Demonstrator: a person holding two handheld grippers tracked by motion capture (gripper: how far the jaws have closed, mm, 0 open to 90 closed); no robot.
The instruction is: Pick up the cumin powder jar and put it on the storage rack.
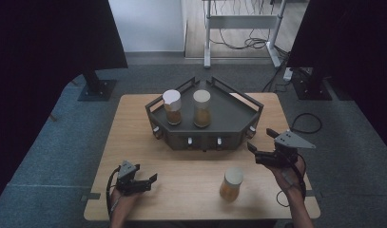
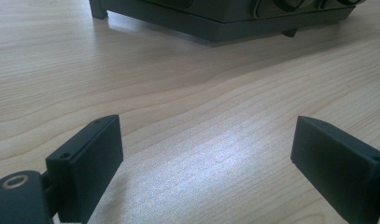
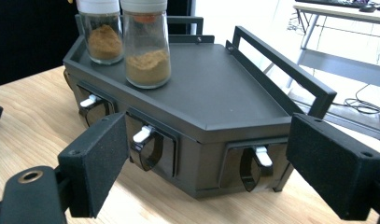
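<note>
A dark six-sided rack [image 1: 229, 114] stands at the middle back of the wooden table [image 1: 134, 137]. Two white-lidded spice jars [image 1: 172, 107] [image 1: 202, 109] stand on its left half. A third spice jar [image 1: 231, 184] stands alone on the table near the front right. My right gripper [image 1: 260, 138] hovers open beside the rack's right front corner, nothing between its jaws. In the right gripper view it [image 3: 208, 133] faces the rack [image 3: 215, 88], with its small front drawers and both jars [image 3: 101, 32] [image 3: 145, 46]. My left gripper [image 1: 146, 172] rests open and empty at the front left, low over bare wood [image 2: 206, 140].
The rack has raised rails along its back edges and white-handled drawers [image 3: 143, 134] on its front faces. Its base [image 2: 215, 18] sits just beyond the left gripper. Dark stands [image 1: 96, 88] and cables [image 1: 305, 123] lie on the carpet around the table.
</note>
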